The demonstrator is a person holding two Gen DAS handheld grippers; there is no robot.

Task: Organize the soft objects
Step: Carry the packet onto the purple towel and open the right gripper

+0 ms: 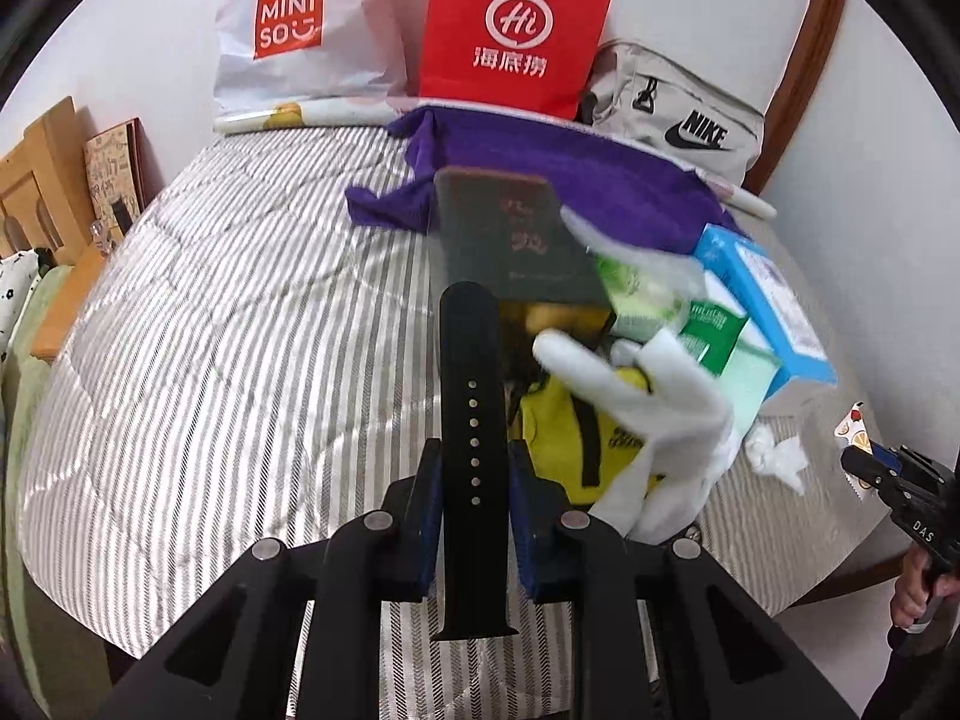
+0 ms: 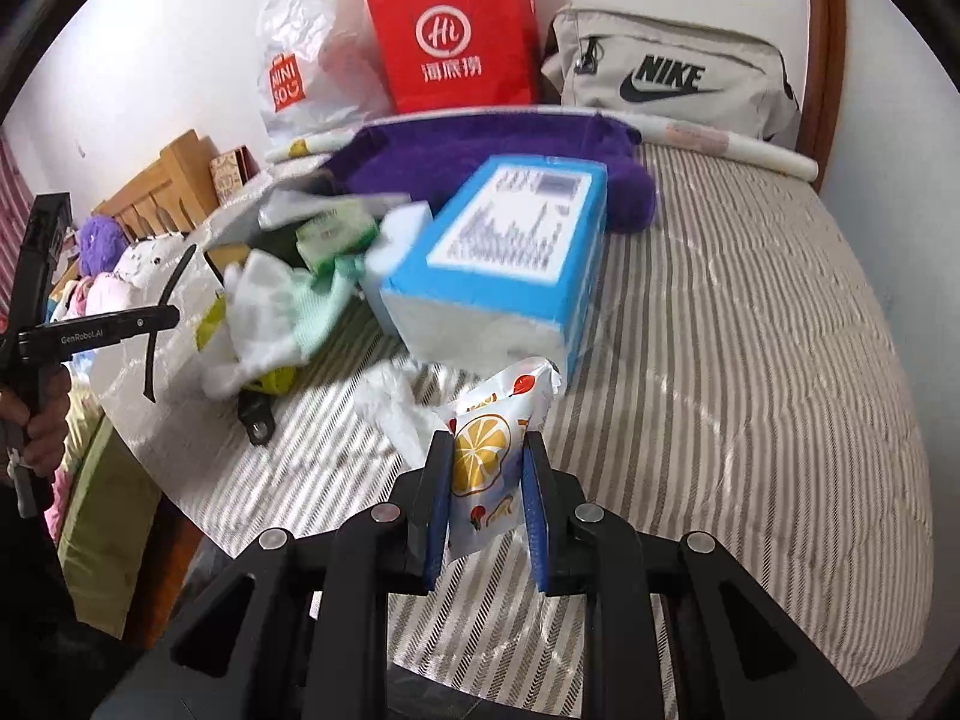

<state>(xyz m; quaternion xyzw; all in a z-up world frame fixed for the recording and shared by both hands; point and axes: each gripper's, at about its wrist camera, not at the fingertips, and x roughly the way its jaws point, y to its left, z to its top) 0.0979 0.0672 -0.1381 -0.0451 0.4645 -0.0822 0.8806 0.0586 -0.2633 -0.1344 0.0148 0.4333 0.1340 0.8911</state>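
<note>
My left gripper (image 1: 474, 450) is shut on a black watch strap (image 1: 471, 396) and holds it above the striped bed cover (image 1: 240, 330). My right gripper (image 2: 486, 450) is shut on a small white packet with a lemon print (image 2: 486, 456), above the bed. Ahead lies a pile: a white glove (image 1: 630, 396), a yellow cloth item (image 1: 564, 438), green packets (image 1: 714, 330), a dark box (image 1: 516, 240), a blue tissue pack (image 2: 510, 252) and a purple towel (image 1: 540, 174). A crumpled tissue (image 2: 390, 402) lies beside the packet.
A red paper bag (image 2: 450, 36), a white Miniso bag (image 2: 300, 72) and a grey Nike bag (image 2: 666, 78) stand against the wall at the back. A wooden bed frame (image 1: 42, 180) is at the left. The right gripper also shows in the left wrist view (image 1: 864, 468).
</note>
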